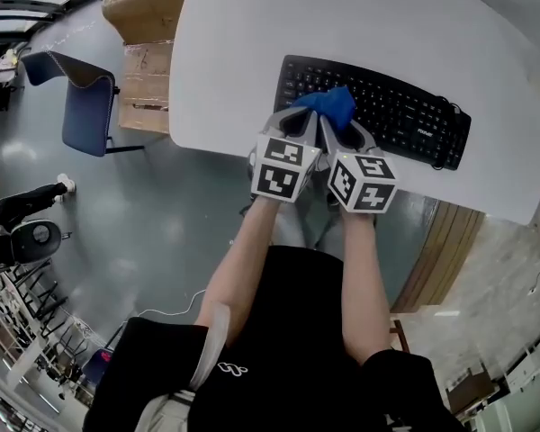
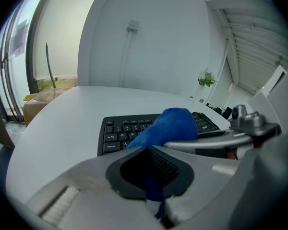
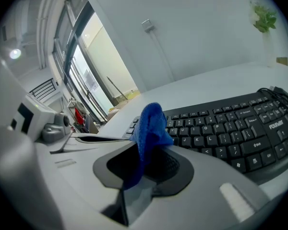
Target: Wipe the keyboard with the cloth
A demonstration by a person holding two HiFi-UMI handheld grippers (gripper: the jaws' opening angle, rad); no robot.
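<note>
Left gripper view has our left gripper (image 2: 152,176) closed, its two grey jaws with dark ribbed pads pinching a fold of the blue cloth (image 2: 170,126). The soft, nubby fabric bunches into a rounded hump beyond the tips. Right gripper view tells the same of our right gripper (image 3: 144,171): jaws together on another edge of that one cloth, which stands up in a crumpled peak. So we count two grippers and one cloth shared between them. From the head view the two tools lie side by side, nearly touching, each carrying a cube with black-and-white square markers. The cloth sits over the left part of the single black keyboard (image 1: 405,115), a long, slightly curved plastic board with matte keys. The keyboard lies near the front edge of a smooth white table (image 1: 243,34) with a rounded corner. Our left forearm (image 1: 243,259) and right forearm (image 1: 364,277), both bare, reach forward almost parallel, wrists close together.
</note>
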